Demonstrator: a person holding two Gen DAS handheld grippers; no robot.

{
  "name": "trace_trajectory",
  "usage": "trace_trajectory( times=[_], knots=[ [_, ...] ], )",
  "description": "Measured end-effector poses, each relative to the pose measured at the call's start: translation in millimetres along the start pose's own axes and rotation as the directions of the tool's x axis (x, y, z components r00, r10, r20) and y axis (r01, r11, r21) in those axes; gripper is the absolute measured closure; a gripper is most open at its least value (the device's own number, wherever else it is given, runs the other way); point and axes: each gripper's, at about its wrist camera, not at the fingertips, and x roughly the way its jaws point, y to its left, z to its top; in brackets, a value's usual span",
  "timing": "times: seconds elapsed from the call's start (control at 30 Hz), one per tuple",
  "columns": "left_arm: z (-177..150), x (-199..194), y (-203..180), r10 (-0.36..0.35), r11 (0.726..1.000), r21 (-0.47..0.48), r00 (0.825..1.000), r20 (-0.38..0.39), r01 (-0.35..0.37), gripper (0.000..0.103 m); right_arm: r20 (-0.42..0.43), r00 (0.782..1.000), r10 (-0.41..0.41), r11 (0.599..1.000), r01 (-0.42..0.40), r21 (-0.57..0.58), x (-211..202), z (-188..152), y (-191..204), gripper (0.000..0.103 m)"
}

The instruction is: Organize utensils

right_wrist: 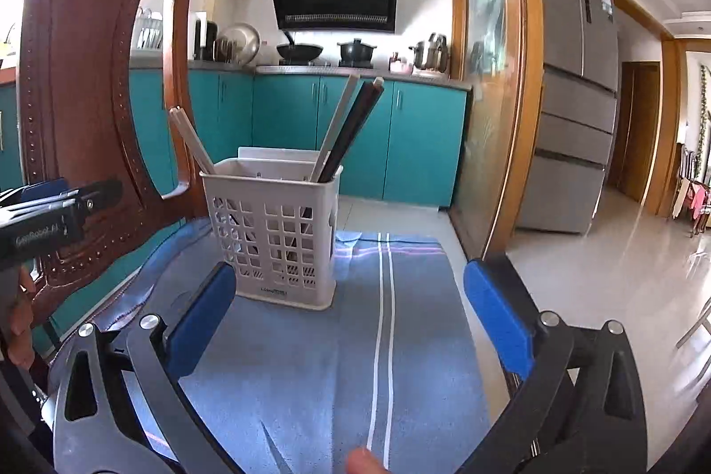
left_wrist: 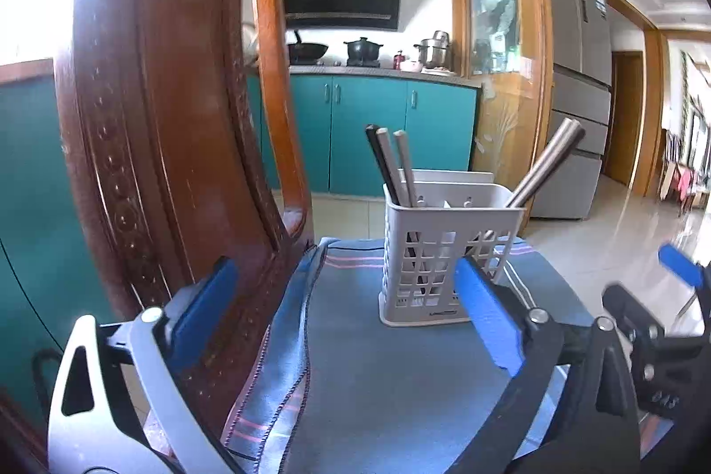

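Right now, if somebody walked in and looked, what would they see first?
Probably the white slotted utensil holder standing upright in the middle of the blue striped cloth, with chopsticks poking out of the top. Next, the big carved brown chair back just to its left. Behind them, teal kitchen cabinets fill the far wall.

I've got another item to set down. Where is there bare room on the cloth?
Free: the blue cloth in front of the white utensil caddy and to its right, around the white stripes. Crowded: the left, where the wooden chair back stands close.
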Motion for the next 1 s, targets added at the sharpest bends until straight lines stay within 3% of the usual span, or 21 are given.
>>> trace_trajectory(
  times=[0.17, 0.4, 1.0],
  knots=[
    [-1, -1, -12, 0.025, 0.996, 0.083, 1.000, -0.005, -0.024, 0.003, 0.033, 0.999, -0.017, 1.000, 0.017, -0.024, 2, -2, 6, 0.003],
    [-5, 2, -13, 0.028, 0.996, 0.091, 0.999, -0.031, -0.025, 0.003, -0.011, 1.000, -0.020, 1.000, 0.020, 0.015, 6, -8, 3, 0.003],
    [-14, 5, -29, 0.003, 0.991, 0.136, 0.998, -0.066, 0.006, 0.003, -0.002, 1.000, -0.021, 0.999, 0.021, 0.025, 4, -9, 3, 0.003]
  ],
)
